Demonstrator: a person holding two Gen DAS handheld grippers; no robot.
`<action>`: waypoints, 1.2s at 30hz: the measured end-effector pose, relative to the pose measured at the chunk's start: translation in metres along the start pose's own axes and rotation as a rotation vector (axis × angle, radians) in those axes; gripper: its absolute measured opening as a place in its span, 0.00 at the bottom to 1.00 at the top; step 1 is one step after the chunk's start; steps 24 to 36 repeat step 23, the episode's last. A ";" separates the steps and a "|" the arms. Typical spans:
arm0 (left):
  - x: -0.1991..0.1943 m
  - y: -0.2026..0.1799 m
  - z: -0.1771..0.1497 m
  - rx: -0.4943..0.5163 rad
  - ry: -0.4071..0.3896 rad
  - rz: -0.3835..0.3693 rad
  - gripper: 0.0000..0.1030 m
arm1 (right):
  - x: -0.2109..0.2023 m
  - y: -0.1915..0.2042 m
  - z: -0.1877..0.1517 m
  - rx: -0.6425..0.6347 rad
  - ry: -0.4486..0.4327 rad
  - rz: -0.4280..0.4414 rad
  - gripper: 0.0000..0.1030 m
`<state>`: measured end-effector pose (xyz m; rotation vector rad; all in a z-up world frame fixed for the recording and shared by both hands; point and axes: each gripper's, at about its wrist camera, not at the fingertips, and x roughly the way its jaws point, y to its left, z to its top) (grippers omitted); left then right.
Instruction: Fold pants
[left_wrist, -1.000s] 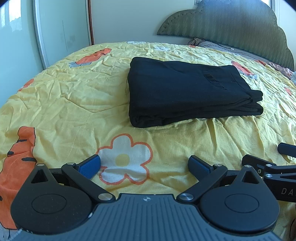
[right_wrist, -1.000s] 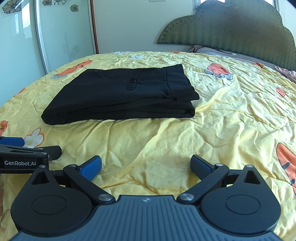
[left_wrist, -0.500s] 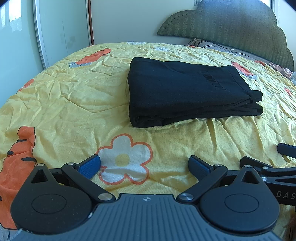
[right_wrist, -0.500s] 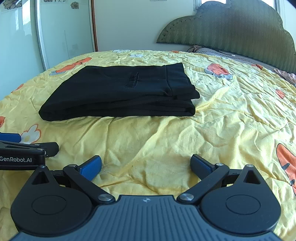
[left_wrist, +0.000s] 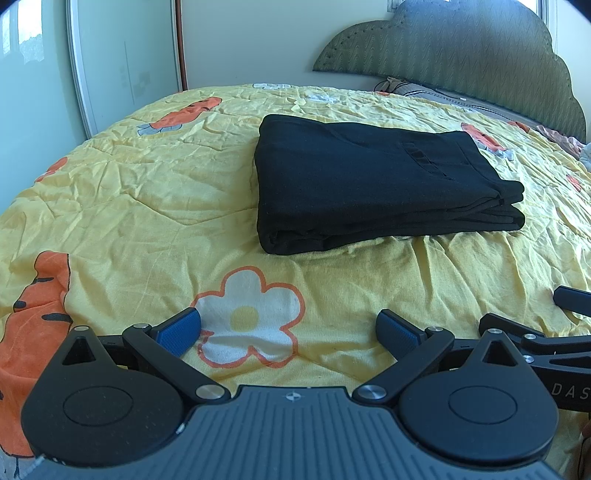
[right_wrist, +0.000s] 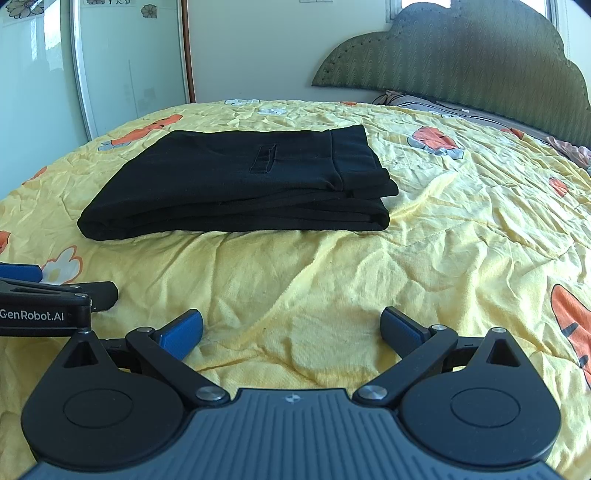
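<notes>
Black pants (left_wrist: 362, 184) lie folded into a flat rectangular stack on the yellow bedspread (left_wrist: 129, 206). They also show in the right wrist view (right_wrist: 251, 184). My left gripper (left_wrist: 288, 328) is open and empty, held low over the bedspread well short of the pants. My right gripper (right_wrist: 291, 328) is open and empty too, also short of the pants. Each gripper shows at the edge of the other's view: the right one (left_wrist: 546, 332) and the left one (right_wrist: 55, 295).
The bedspread has orange carrot and white flower prints (left_wrist: 251, 317). A green padded headboard (right_wrist: 461, 55) stands at the back right, with pillows (right_wrist: 424, 101) below it. A wardrobe with sliding doors (right_wrist: 122, 66) stands at the left beyond the bed.
Both grippers have drawn back slightly from the pants. The pants have not moved.
</notes>
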<state>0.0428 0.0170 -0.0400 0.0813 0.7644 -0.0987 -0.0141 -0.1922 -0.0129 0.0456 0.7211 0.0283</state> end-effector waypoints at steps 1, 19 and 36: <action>0.000 0.000 0.000 0.000 0.000 0.000 0.99 | 0.000 0.000 0.000 0.000 0.000 0.000 1.00; 0.000 -0.002 0.000 -0.001 -0.011 -0.002 1.00 | 0.000 0.000 0.000 0.000 0.000 -0.001 1.00; 0.000 -0.001 0.001 -0.005 -0.009 -0.002 0.99 | 0.000 0.000 0.000 0.002 0.000 0.001 1.00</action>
